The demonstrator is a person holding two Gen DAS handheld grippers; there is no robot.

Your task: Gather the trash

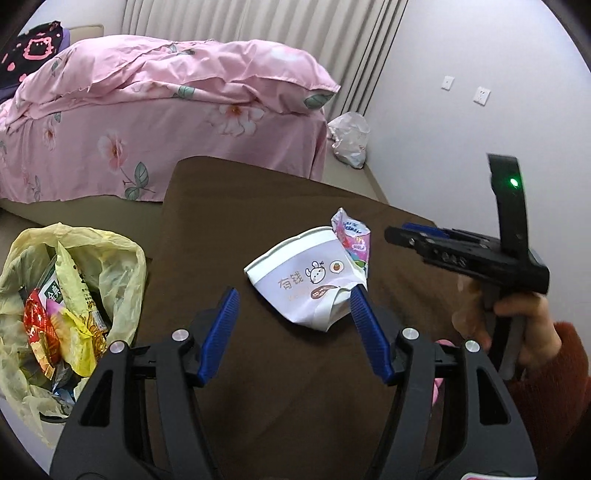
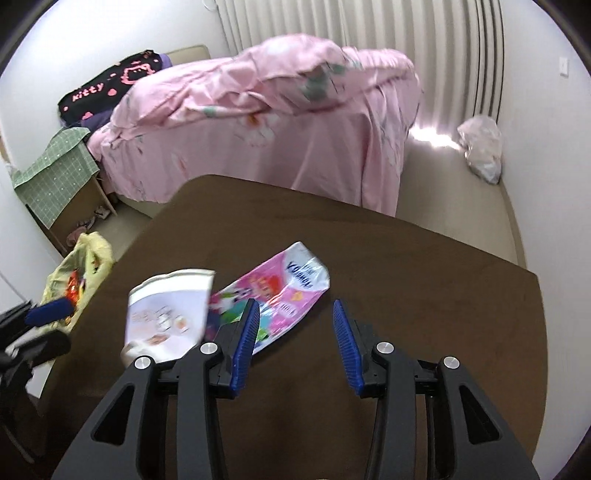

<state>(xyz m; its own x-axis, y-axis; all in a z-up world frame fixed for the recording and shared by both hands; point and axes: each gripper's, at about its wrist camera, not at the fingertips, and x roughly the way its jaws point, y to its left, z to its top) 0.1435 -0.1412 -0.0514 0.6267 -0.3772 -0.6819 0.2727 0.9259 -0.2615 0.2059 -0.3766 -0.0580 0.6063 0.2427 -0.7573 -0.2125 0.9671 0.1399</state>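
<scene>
Far left, off the table edge: a yellow plastic trash bag point(image 1: 74, 295), mouth open, stuffed with snack wrappers point(image 1: 48, 325) in red, yellow and green; seen again, smaller, at the left of the right wrist view point(image 2: 79, 273). Next over, a brown table point(image 1: 277, 387) filling the lower middle of both views. Above it in the left wrist view, the left gripper point(image 1: 291, 308), blue pads point(image 1: 221, 325) spread apart with nothing between them, bare tabletop showing in the gap. Just beyond its right pad, a crushed white paper cup point(image 1: 306, 284) lying on its side on the table, printed with a small cartoon and Chinese characters. Tucked behind and partly under the cup, a pink printed wrapper point(image 1: 354, 236), crumpled. Further right, the right gripper point(image 1: 402, 236) held sideways above the table by a hand point(image 1: 524, 325) in a rust-red sleeve point(image 1: 554, 387), a green light lit on its upright part. In the right wrist view, the same gripper point(image 2: 295, 321) with pads parted and empty, its left pad point(image 2: 243, 339) over the wrapper's point(image 2: 280, 280) near end, the cup point(image 2: 170, 310) blurred to the left of it. Behind everything, a bed under a pink floral cover point(image 1: 155, 122), pale curtains point(image 1: 258, 18), and a clear plastic bag point(image 1: 349, 138) on the floor by the wall.
</scene>
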